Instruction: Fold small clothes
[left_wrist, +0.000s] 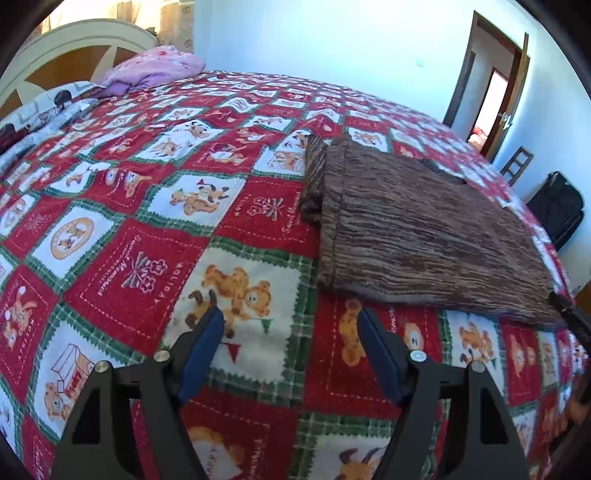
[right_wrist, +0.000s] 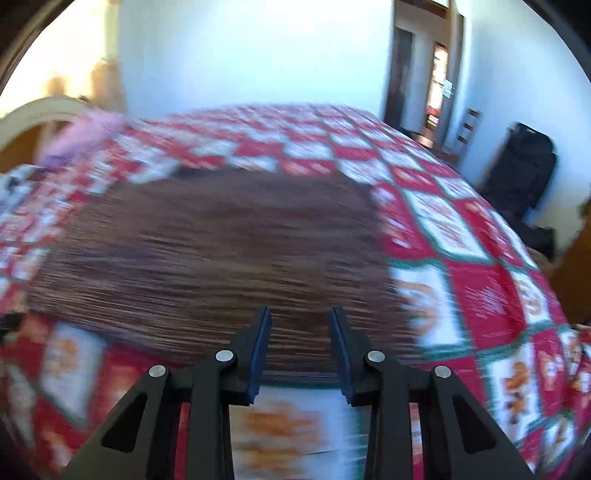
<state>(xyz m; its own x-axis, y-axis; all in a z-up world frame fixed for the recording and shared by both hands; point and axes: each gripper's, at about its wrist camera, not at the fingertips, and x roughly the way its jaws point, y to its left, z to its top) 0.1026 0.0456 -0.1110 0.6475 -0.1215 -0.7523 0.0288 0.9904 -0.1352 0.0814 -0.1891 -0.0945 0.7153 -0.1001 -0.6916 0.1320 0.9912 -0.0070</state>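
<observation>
A brown striped garment (left_wrist: 417, 229) lies folded on the red patchwork bedspread (left_wrist: 155, 206), with a narrower folded part at its far left edge. My left gripper (left_wrist: 290, 317) is open and empty, hovering over the bedspread just left of the garment's near corner. In the right wrist view the same garment (right_wrist: 221, 251) fills the middle, blurred by motion. My right gripper (right_wrist: 300, 315) is open and empty, above the garment's near edge. A dark tip of the right gripper shows at the far right of the left wrist view (left_wrist: 569, 310).
A pink pillow (left_wrist: 155, 66) and a cream headboard (left_wrist: 74, 40) stand at the bed's head. A patterned sheet (left_wrist: 40, 107) lies at far left. An open doorway (left_wrist: 491, 85), a wooden chair (left_wrist: 517, 166) and a black bag (left_wrist: 557, 206) stand beyond the bed's right side.
</observation>
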